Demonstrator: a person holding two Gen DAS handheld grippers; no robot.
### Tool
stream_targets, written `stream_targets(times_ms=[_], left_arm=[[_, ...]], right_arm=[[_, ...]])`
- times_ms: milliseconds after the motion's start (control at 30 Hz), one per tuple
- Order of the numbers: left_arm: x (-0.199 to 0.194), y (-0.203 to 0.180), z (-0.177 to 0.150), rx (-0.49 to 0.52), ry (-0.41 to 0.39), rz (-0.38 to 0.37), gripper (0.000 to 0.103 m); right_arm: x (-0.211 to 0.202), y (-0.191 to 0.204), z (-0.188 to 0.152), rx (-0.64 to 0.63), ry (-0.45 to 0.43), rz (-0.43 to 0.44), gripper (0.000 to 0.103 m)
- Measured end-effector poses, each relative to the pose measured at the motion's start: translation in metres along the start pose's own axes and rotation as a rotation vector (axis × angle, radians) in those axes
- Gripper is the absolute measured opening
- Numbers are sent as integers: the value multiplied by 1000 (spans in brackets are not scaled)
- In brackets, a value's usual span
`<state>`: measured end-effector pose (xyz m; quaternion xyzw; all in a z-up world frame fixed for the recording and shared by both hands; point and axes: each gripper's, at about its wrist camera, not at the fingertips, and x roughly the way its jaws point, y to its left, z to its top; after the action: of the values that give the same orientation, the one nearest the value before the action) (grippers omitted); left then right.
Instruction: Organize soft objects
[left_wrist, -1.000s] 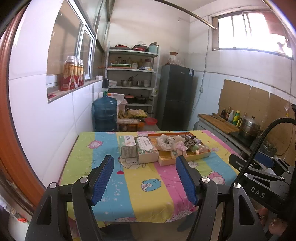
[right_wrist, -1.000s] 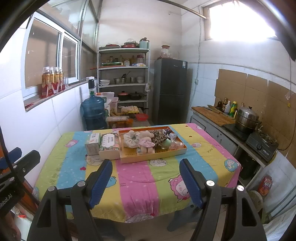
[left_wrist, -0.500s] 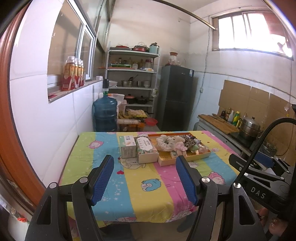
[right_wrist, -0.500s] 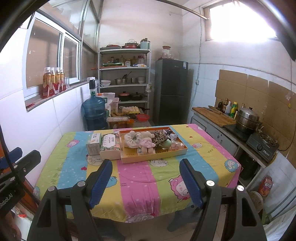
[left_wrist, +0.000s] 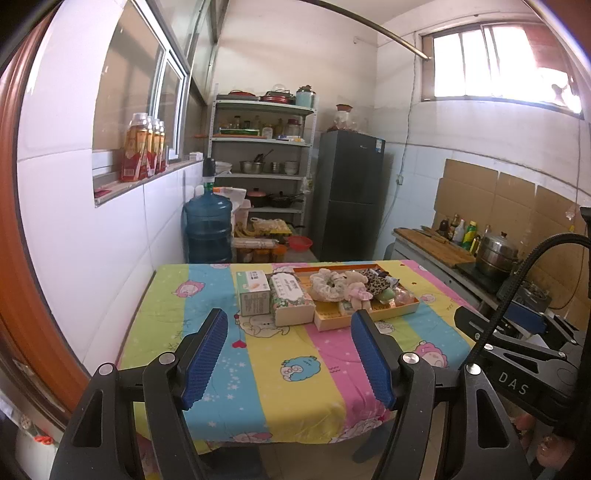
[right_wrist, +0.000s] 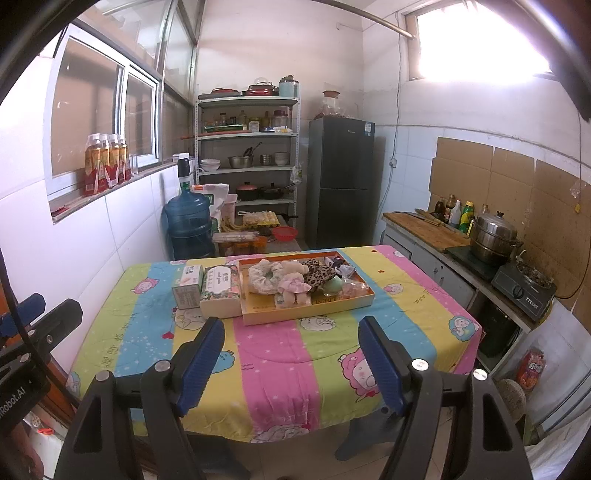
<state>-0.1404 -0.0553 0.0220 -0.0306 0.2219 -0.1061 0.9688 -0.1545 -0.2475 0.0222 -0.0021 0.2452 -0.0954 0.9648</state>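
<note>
The left claw is held short of the near edge of the surface, tilted somewhat downward toward it, with its two blue-padded fingers spread wide and nothing caught between them. The right claw is posed the same way, angled down at the striped cartoon-print cloth, its blue fingers likewise set wide apart and touching nothing. No hand is seen around either handle; in the left wrist view only part of the right rig is seen at the right edge, and in the right wrist view part of the left rig is seen at the left edge. The soft objects are piled in a shallow orange tray lying toward the far half of the surface, well apart from both claws: a cream frilly scrunchie, a pink plush piece, a leopard-print item and a pale green rounded item are made out, with others too small to tell. Just beside the tray's left side a floral tissue pack is set, and next to that a small green and white box. Beyond the surface a blue water jug, a metal shelf rack and a dark refrigerator are seen against the far wall.
</note>
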Motion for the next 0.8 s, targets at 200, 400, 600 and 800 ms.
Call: stream_targets(times_ms=[200,400,600,800], left_arm=[[0,0,0,0,1,-2,71],[1,0,0,0,2,-1,71],[1,1,0,0,2,-2,71],[0,1,-1,1,1,-1,71]], right_arm=[[0,1,0,0,0,0,75],[-1,3,-1,1,3,2,75],[-1,3,-1,2,2,2,75],[-1,4,-1,2,3,2,75]])
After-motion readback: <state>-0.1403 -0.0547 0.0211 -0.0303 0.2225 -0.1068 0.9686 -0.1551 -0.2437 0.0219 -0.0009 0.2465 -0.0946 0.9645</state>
